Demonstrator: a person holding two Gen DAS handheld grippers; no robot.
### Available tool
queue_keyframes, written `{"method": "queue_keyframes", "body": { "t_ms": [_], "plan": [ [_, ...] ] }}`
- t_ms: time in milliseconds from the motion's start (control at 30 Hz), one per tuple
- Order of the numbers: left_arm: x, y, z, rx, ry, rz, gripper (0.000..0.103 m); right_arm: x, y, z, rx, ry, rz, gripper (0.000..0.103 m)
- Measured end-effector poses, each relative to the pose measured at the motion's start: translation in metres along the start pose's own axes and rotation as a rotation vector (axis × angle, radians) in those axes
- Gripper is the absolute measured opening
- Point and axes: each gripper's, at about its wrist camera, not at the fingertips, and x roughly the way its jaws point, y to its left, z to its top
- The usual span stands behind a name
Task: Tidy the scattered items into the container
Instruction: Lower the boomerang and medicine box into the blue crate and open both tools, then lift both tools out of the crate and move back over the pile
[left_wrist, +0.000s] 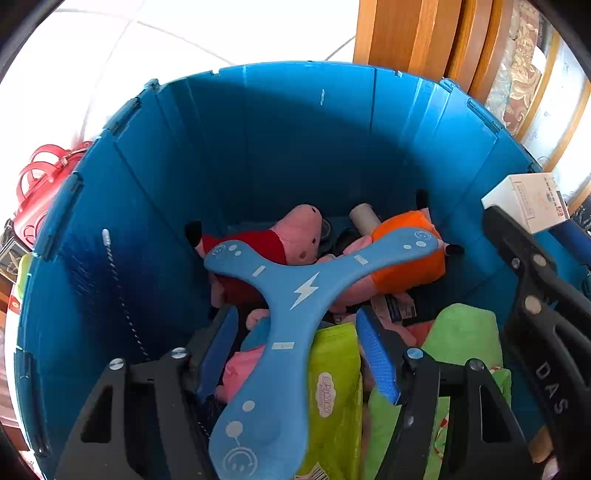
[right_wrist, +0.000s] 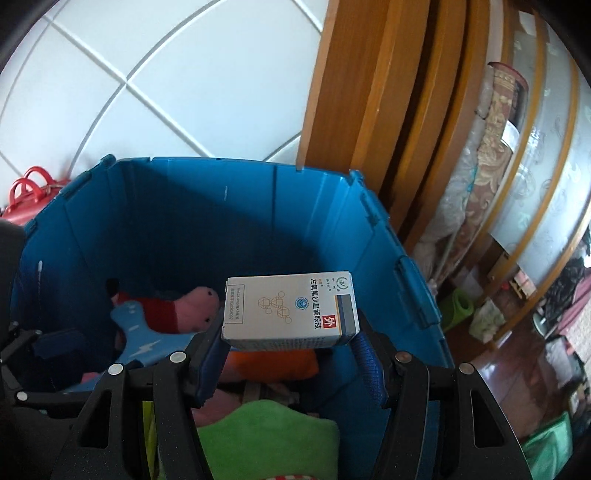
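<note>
Grippers hover over a blue container (left_wrist: 258, 122): the left gripper (left_wrist: 295, 332), jaws apart, straddles a blue boomerang (left_wrist: 280, 314) untouched; the right gripper (right_wrist: 291, 347) clamps a white box (right_wrist: 290, 312).

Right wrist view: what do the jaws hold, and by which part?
The right gripper clamps the white medicine box by its two short ends, over the blue bin.
</note>
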Motion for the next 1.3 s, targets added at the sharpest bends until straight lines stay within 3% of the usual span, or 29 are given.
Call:
{"method": "queue_keyframes", "body": {
  "t_ms": [200,300,467,833,1000,1200,1300],
  "plan": [
    [0.004,0.004,-0.004,0.022,0.0,0.023,0.066,0.001,0.001,-0.003,-0.012,-0.019,0.013,0.066],
    [0.004,0.004,-0.003,0.026,0.0,0.025,0.066,0.001,0.0,0.0,0.0,-0.027,0.021,0.088],
    [0.004,0.004,-0.004,0.033,-0.004,0.039,0.066,-0.005,0.004,0.004,-0.015,-0.066,0.017,0.102],
    [-0.016,0.008,-0.005,-0.007,-0.048,0.036,0.066,-0.014,-0.004,0.012,0.006,-0.106,-0.022,0.103],
    [-0.056,0.015,-0.012,-0.045,-0.134,0.022,0.066,-0.038,-0.012,0.016,0.05,-0.139,-0.002,0.103],
    [-0.123,0.029,-0.042,-0.071,-0.293,0.062,0.066,-0.103,-0.03,0.012,0.129,-0.276,0.073,0.103],
    [-0.154,0.04,-0.063,-0.098,-0.373,0.076,0.082,-0.124,-0.033,0.007,0.163,-0.297,0.108,0.103]
  ]
}}
